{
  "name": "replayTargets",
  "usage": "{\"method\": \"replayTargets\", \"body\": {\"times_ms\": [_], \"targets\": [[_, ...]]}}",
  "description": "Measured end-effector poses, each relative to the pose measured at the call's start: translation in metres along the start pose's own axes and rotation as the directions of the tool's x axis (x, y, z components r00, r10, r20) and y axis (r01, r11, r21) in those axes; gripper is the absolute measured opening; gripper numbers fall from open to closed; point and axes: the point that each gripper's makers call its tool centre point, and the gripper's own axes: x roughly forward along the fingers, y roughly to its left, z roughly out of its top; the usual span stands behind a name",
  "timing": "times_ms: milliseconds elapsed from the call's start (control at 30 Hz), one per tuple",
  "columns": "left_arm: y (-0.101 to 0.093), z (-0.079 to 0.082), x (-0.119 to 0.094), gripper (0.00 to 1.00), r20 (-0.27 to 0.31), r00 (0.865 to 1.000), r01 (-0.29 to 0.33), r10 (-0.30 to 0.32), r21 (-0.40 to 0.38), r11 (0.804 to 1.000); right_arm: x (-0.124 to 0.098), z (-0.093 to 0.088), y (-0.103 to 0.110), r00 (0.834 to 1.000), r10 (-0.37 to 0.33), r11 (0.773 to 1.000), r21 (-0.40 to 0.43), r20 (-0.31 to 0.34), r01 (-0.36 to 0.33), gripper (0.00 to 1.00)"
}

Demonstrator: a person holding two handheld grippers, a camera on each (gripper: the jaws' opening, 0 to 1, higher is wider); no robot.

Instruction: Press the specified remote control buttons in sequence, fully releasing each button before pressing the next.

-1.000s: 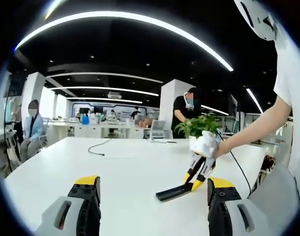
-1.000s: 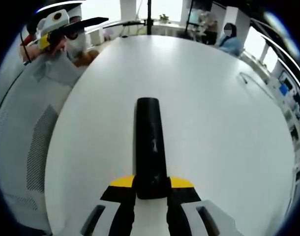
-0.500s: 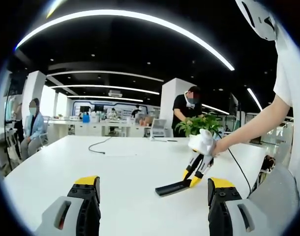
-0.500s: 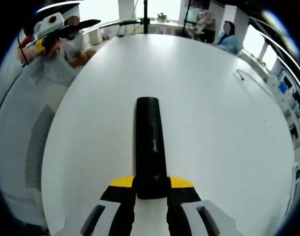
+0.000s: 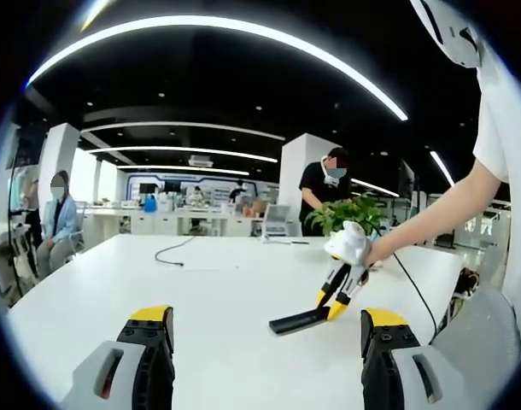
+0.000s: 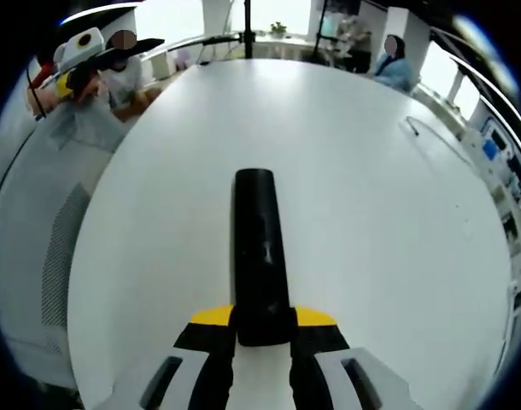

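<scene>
Right gripper (image 6: 260,329) clamped on remote (image 6: 260,248), nose at 12 o'clock over table (image 6: 397,231), steadying it; left gripper (image 5: 265,342) jaws apart, ready to press

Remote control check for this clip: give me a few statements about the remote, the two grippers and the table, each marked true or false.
1. The right gripper is shut on the black remote. True.
2. The remote lies flat on the white table with nothing touching it. False: the right gripper holds it by one end, with the rest sticking out forward over the table.
3. The left gripper is open and holds nothing. True.
4. The left gripper's jaws are pressing a button on the remote. False: in the left gripper view they stand apart from it, with bare table between.
5. A potted green plant stands beyond the remote in the left gripper view. True.
</scene>
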Motion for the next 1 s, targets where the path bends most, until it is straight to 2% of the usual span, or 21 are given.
{"method": "replayTargets", "body": {"times_ms": [133,467,600,733,833,900,1000], "targets": [[0.008,-0.008,-0.001,0.94,-0.005,1.0,-0.001,0.001,0.005,1.0,0.0,0.0,-0.002,1.0,0.002,1.0,-0.001,-0.003,-0.002,0.22],[-0.004,0.003,0.002,0.94,0.001,1.0,-0.001,0.001,0.015,1.0,0.0,0.0,-0.002,1.0,-0.011,1.0,-0.006,0.003,0.011,0.22],[-0.003,0.006,0.001,0.95,0.009,1.0,-0.009,0.009,0.015,1.0,0.0,-0.001,-0.003,1.0,-0.025,0.999,0.033,0.013,0.025,0.23],[-0.002,0.004,0.001,0.95,0.002,1.0,-0.007,0.007,0.018,1.0,-0.001,0.002,-0.003,0.997,-0.036,0.99,0.141,0.074,0.025,0.25],[-0.002,0.004,0.001,0.95,-0.003,1.0,-0.009,0.009,0.02,1.0,-0.002,0.004,-0.002,0.992,-0.04,0.979,0.203,0.121,0.015,0.32],[-0.002,0.004,0.001,0.95,-0.003,1.0,-0.009,0.009,0.018,1.0,-0.005,0.002,-0.006,0.988,-0.07,0.96,0.277,0.135,0.03,0.41],[-0.001,0.004,0.002,0.95,-0.004,1.0,-0.013,0.013,0.016,1.0,-0.014,0.008,-0.012,0.967,-0.133,0.928,0.369,0.215,0.046,0.54]]}}
